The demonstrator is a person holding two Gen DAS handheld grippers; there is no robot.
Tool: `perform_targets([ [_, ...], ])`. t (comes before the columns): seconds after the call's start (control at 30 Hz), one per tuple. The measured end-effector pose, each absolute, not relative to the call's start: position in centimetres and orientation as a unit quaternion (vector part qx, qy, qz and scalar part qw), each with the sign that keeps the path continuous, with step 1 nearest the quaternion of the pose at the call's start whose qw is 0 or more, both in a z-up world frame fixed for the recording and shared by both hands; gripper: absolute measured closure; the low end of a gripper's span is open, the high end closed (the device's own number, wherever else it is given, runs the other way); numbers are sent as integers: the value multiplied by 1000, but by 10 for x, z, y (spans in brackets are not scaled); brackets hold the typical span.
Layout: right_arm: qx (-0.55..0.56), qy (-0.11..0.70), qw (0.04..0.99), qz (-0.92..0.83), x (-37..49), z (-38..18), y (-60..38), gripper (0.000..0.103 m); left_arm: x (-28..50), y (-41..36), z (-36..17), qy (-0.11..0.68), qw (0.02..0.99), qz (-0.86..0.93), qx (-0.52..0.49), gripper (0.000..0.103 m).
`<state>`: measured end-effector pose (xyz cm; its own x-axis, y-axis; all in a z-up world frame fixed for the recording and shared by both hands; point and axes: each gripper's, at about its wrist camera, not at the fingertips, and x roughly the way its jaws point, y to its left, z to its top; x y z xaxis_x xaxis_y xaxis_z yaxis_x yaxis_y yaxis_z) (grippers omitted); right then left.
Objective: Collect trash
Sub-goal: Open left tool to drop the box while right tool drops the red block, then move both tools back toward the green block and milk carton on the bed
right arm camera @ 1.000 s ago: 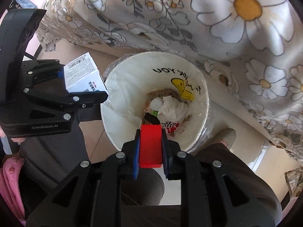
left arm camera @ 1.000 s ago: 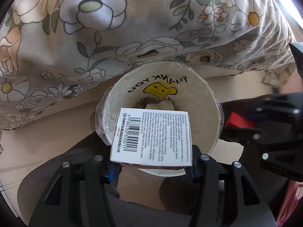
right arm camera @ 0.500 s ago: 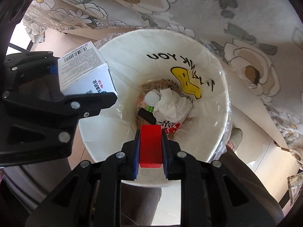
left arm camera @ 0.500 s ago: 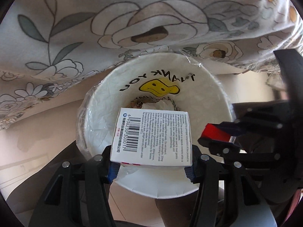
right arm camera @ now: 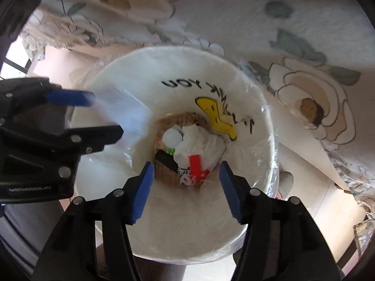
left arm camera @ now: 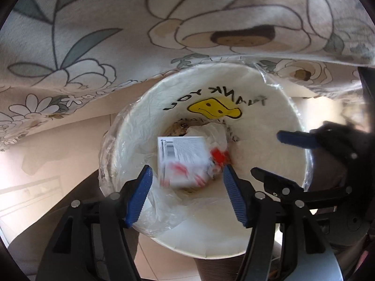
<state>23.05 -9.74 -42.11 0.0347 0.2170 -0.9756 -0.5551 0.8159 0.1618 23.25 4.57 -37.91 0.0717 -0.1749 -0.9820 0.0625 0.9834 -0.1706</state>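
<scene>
Both grippers point steeply down over the mouth of the bin point(left arm camera: 276, 126), a white, bag-lined pail with a yellow face and "THANK YOU" printed on its inner wall. The step in hand is the release of two pieces of trash.

The left gripper point(left arm camera: 187, 185) has just been opening its jaws; they stand apart, and the box point(left arm camera: 181, 159) is blurred and clear of both pads, apparently falling inside the bin near its left wall. The right gripper point(right arm camera: 186, 182) has likewise just been opening; nothing sits between its jaws. The red block point(right arm camera: 195, 165) lies on the crumpled white bag point(right arm camera: 199, 145) at the bottom of the bin, beside a white ball point(right arm camera: 173, 137) and a dark piece point(right arm camera: 166, 159).

A flowered cloth point(left arm camera: 117, 23) hangs just beyond the far rim.

The next move probably calls for lifting both grippers straight up, clear of the rim and liner, then seeking further trash.
</scene>
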Motion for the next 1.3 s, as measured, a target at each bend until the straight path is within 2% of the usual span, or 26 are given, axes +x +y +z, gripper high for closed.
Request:
perform_targets([
  [0.53, -145, 638, 695, 298, 213, -411, -93, 44, 224, 43, -372, 679, 730, -78, -28, 36],
  [0.8, -169, 623, 698, 310, 189, -380, -96, 44, 204, 46, -339, 647, 759, -71, -21, 36],
  [1.0, -183, 592, 722, 308, 180, -331, -111, 44, 191, 53, -284, 609, 790, -72, -2, 34],
  [1.23, -199, 533, 766, 300, 180, -241, -126, 44, 193, 68, -187, 538, 840, -66, 30, 19],
  [1.3, -193, 515, 779, 300, 184, -215, -130, 44, 199, 71, -159, 517, 853, -65, 37, 17],
])
